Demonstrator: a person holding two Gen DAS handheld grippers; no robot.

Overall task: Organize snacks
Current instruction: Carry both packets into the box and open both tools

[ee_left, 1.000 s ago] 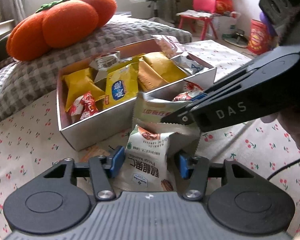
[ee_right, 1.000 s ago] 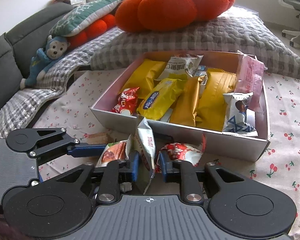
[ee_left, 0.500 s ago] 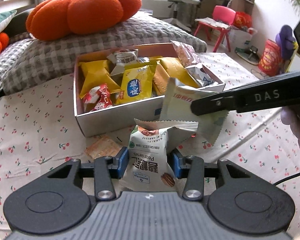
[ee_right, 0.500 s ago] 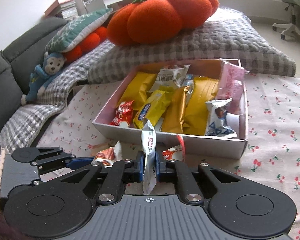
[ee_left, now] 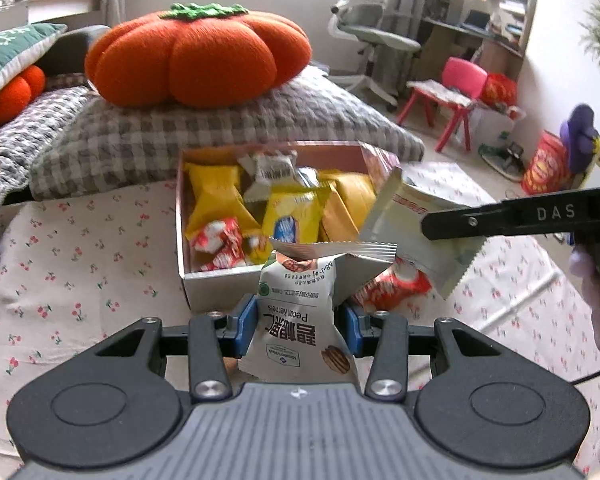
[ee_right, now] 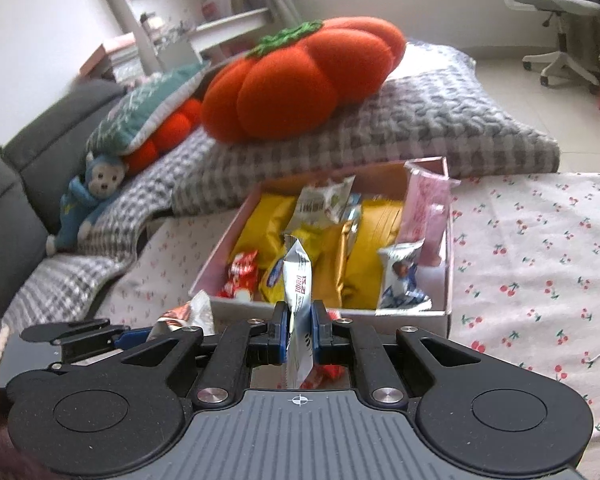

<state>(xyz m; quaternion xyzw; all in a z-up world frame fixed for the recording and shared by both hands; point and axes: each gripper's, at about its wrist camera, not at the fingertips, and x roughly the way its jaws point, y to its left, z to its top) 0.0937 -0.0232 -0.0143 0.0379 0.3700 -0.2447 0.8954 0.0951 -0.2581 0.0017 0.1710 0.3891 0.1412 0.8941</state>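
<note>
Above the cherry-print cloth (ee_left: 80,264), just in front of the snack box (ee_left: 204,284), the left gripper (ee_left: 298,322) is clamped on a pecan packet (ee_left: 300,320). Beside it, the right gripper (ee_right: 299,332) pinches a thin silver packet (ee_right: 298,280) edge-on, lifted before the box (ee_right: 446,248), where yellow and red snacks lie.

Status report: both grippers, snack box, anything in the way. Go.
Left gripper shut on pecan packet. Right gripper shut on silver packet, edge-on. Snack box ahead, crowded. Red packet lies loose in front of it.
</note>
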